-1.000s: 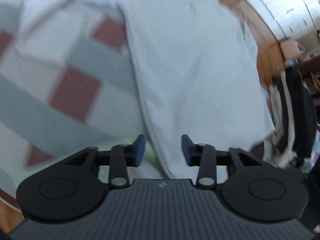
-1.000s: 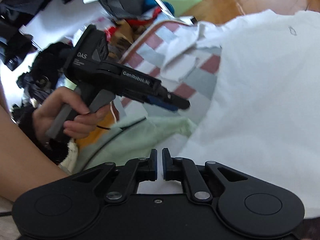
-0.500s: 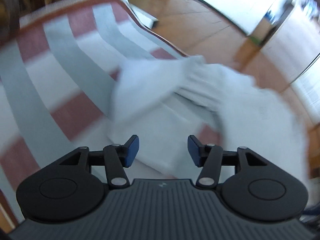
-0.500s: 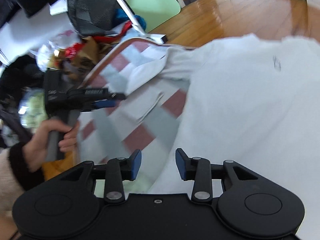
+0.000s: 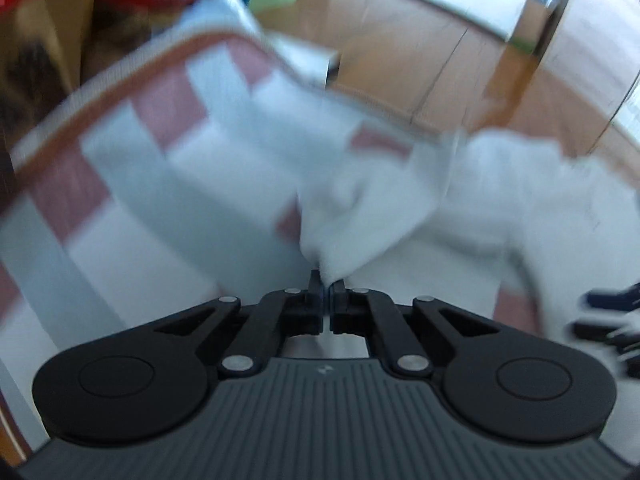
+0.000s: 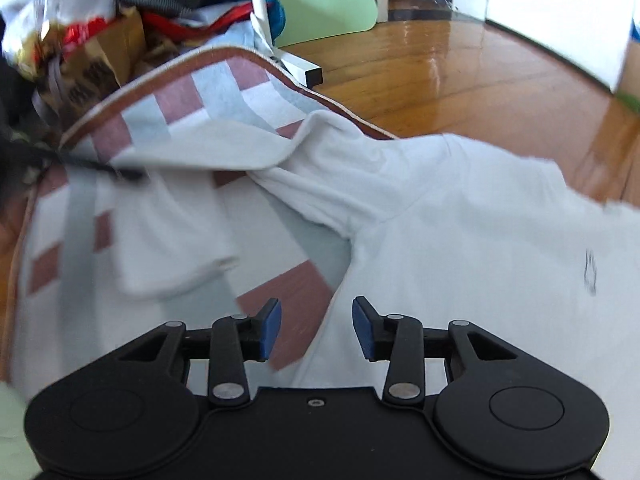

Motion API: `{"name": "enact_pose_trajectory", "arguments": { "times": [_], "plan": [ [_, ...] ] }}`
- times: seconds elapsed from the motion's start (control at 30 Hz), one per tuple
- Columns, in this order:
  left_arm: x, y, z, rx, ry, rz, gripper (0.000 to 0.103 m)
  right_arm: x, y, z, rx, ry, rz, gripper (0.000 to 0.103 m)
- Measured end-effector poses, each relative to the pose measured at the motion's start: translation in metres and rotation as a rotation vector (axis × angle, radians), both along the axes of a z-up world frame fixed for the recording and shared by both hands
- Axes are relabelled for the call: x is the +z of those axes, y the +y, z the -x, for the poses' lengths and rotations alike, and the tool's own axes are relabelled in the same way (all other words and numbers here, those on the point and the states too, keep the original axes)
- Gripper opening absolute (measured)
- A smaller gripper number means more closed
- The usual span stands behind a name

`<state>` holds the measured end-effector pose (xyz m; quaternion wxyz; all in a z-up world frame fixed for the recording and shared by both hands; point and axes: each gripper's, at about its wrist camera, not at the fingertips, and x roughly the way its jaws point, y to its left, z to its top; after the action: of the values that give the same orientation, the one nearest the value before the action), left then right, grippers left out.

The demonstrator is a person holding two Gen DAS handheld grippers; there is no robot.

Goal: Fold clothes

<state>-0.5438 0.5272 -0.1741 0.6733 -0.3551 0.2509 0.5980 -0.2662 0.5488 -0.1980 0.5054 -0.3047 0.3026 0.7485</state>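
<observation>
Left wrist view: left tongs (image 5: 328, 286) pinching sleeve (image 5: 360, 216) of white shirt (image 6: 460, 248), which is lying on checked blanket (image 6: 176, 104). Right tongs (image 6: 316, 326) hanging wide, holding nothing, over shirt edge. Risk: thin bite slipping; unpinned body dragging, bunching.

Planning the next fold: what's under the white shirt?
The white shirt lies on a checked blanket, whose squares show beside the sleeve. Whatever lies beneath the shirt's body is covered.
</observation>
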Motion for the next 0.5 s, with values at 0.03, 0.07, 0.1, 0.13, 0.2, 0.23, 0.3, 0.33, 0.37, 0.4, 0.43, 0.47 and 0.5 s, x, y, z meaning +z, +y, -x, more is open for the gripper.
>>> {"name": "enact_pose_trajectory", "arguments": {
  "times": [0.03, 0.07, 0.1, 0.13, 0.2, 0.23, 0.3, 0.33, 0.37, 0.4, 0.43, 0.47, 0.5],
  "plan": [
    [0.015, 0.007, 0.014, 0.025, -0.016, 0.013, 0.002, -0.002, 0.005, 0.002, 0.006, -0.012, -0.005, 0.045],
    [0.025, 0.017, 0.029, 0.055, -0.039, 0.037, 0.002, -0.005, 0.010, 0.005, 0.011, -0.024, -0.011, 0.045],
    [0.032, 0.027, 0.044, 0.084, -0.070, 0.066, 0.002, -0.007, 0.014, 0.006, 0.011, -0.030, -0.010, 0.045],
    [0.039, 0.037, 0.060, 0.113, -0.103, 0.097, 0.003, -0.009, 0.016, 0.005, 0.002, -0.029, -0.002, 0.045],
    [0.048, 0.055, 0.085, 0.197, -0.090, 0.122, 0.003, -0.013, 0.018, 0.004, -0.009, -0.043, 0.003, 0.045],
    [0.051, 0.061, 0.093, 0.222, -0.067, 0.109, 0.006, -0.016, 0.019, 0.005, -0.013, -0.054, 0.004, 0.045],
    [0.054, 0.069, 0.102, 0.277, 0.028, 0.047, 0.006, -0.022, 0.021, 0.007, -0.024, -0.081, 0.011, 0.045],
    [0.054, 0.071, 0.103, 0.297, 0.071, 0.023, 0.009, -0.025, 0.021, 0.007, -0.033, -0.086, 0.018, 0.045],
    [0.051, 0.068, 0.103, 0.291, 0.071, 0.008, 0.012, -0.028, 0.021, 0.006, -0.045, -0.083, 0.027, 0.045],
    [0.046, 0.065, 0.101, 0.278, 0.059, -0.006, 0.021, -0.030, 0.021, 0.005, -0.061, -0.076, 0.037, 0.045],
    [0.042, 0.061, 0.100, 0.265, 0.047, -0.019, 0.032, -0.031, 0.021, 0.003, -0.078, -0.066, 0.046, 0.045],
    [0.034, 0.056, 0.098, 0.251, 0.021, -0.010, 0.037, -0.031, 0.020, 0.002, -0.094, -0.052, 0.051, 0.045],
    [0.025, 0.050, 0.095, 0.238, -0.008, 0.004, 0.040, -0.030, 0.017, -0.001, -0.107, -0.035, 0.055, 0.045]
  ]
}}
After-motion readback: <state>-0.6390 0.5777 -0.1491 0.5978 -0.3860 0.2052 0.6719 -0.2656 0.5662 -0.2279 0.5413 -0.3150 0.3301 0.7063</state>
